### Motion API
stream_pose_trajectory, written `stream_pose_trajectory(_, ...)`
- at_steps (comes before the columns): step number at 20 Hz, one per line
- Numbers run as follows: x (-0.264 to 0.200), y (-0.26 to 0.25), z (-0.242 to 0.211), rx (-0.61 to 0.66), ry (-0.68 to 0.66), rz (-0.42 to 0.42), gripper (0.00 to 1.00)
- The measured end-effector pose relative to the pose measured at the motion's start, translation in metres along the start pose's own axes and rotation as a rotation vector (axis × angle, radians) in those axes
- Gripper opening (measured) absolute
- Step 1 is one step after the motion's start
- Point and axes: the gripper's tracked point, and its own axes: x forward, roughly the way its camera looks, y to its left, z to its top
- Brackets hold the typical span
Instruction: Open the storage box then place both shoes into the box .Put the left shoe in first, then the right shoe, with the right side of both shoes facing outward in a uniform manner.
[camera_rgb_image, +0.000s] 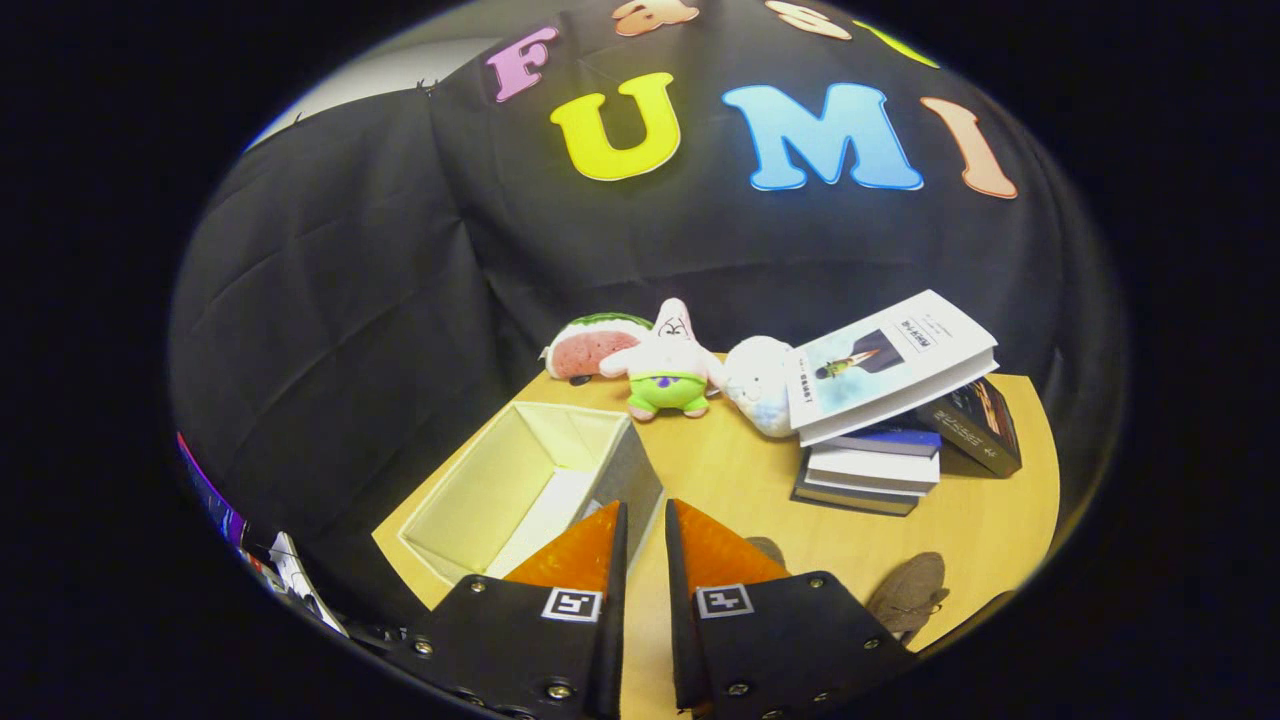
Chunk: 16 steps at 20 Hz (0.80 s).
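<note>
Looking at this, the storage box (520, 490) at lower left of the frame is already open and looks empty, so step one seems done. The gripper (645, 530) hovers above the table (730, 480) with fingers nearly together, holding nothing. One brownish shoe (910, 592) lies at lower right, a second (768, 548) peeks out just behind the right finger. Both shoes are still to go in, left first.
</note>
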Motion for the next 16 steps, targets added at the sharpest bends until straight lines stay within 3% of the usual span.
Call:
stream_pose_trajectory(6, -0.009, -0.052, -0.054, 0.014, 0.089, -0.086, 0.2)
stream_pose_trajectory(16, -0.008, -0.072, -0.123, 0.034, 0.222, -0.102, 0.2)
